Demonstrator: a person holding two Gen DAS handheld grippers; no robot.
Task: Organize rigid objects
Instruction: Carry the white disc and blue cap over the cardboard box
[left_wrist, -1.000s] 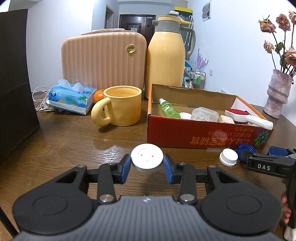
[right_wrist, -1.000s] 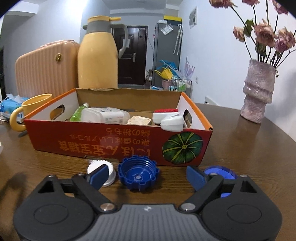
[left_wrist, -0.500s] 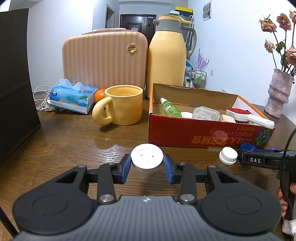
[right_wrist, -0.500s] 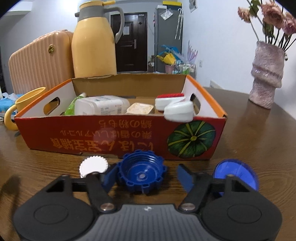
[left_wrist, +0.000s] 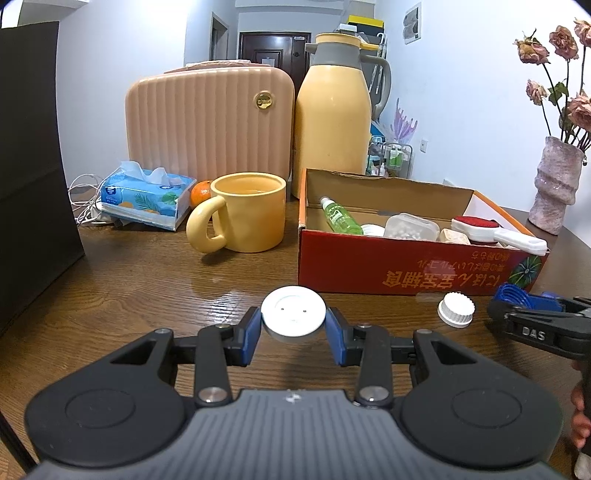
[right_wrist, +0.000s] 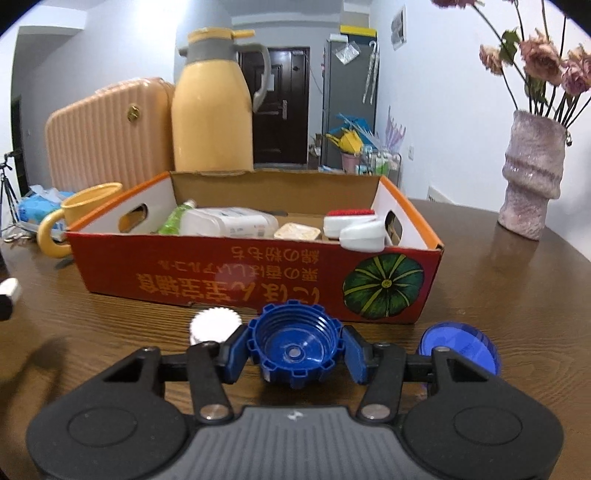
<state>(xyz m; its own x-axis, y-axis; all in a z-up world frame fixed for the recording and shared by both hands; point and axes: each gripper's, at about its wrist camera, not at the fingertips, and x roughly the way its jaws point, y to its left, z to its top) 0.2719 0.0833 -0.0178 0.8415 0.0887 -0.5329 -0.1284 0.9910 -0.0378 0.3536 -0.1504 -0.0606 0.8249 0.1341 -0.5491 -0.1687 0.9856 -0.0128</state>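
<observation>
Right wrist view: the right tongs (right_wrist: 295, 349) have just closed onto the blue cap (right_wrist: 293, 349); the left tongs (left_wrist: 293, 326) clamp the white lid (left_wrist: 293, 316). Grasping looks finished; next, both likely need lifting into the far cardboard box (right_wrist: 258, 280).

We see the right gripper (right_wrist: 294, 349) jaws, wide apart a second ago, closing in; both pads now press the blue cap (right_wrist: 294, 347), which formerly sat loose between them.

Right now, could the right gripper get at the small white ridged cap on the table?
Probably not yet. The right gripper has just been closing and its fingers press on the blue cap. The white ridged cap sits unobstructed just beyond its left finger.
</observation>
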